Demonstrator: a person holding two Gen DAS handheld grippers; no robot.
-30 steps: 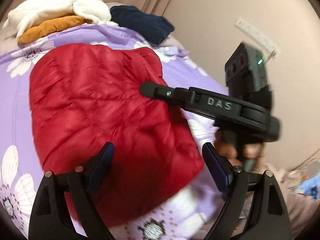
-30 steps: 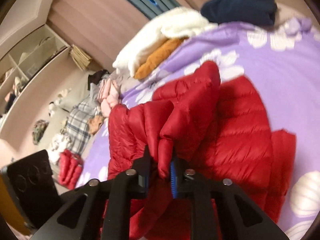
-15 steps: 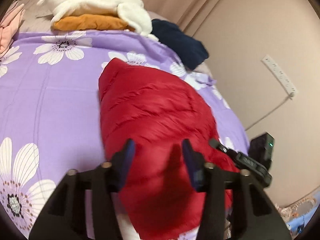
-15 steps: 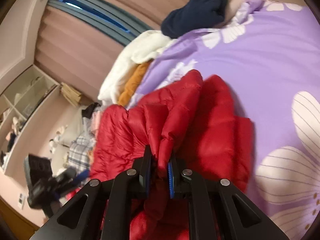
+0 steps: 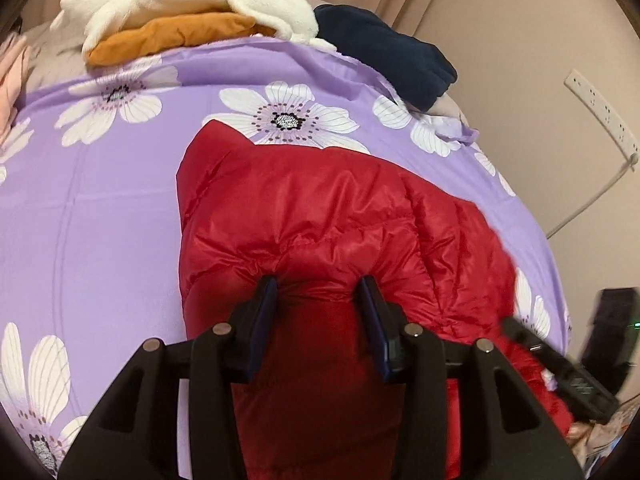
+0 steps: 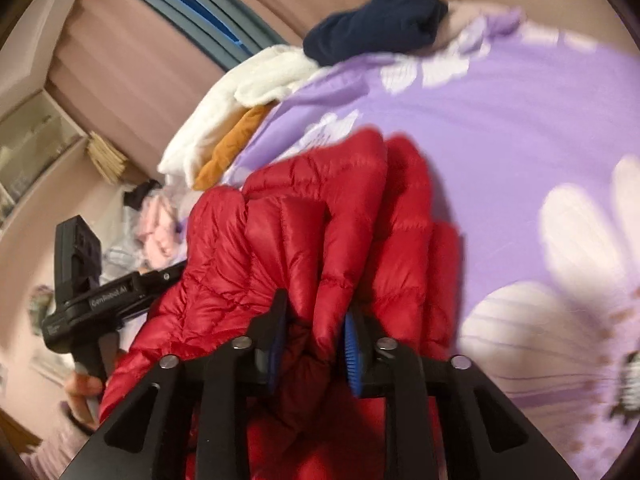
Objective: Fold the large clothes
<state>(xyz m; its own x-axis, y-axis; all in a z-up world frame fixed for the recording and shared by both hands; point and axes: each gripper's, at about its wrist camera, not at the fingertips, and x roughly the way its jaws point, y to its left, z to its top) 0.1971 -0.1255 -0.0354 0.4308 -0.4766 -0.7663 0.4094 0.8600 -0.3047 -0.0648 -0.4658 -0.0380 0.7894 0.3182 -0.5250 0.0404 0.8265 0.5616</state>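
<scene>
A red puffer jacket (image 5: 320,216) lies on the purple flowered bedspread (image 5: 100,216). My left gripper (image 5: 320,292) is shut on a thick bunch of the jacket's near edge, the fabric bulging between its fingers. My right gripper (image 6: 316,324) is shut on another fold of the red jacket (image 6: 304,216) and holds it bunched and raised over the bedspread (image 6: 520,128). The right gripper's body shows at the lower right of the left wrist view (image 5: 576,384); the left gripper's body shows at the left of the right wrist view (image 6: 100,300).
Folded white and orange clothes (image 5: 180,16) and a dark navy garment (image 5: 384,52) lie at the bed's far end. A wall with a power strip (image 5: 600,112) stands to the right. More clothes (image 6: 156,224) lie heaped beyond the bed.
My left gripper has closed from wide open onto the jacket's near edge. The right gripper keeps its hold and has carried its fold across, bunching the jacket narrower.
</scene>
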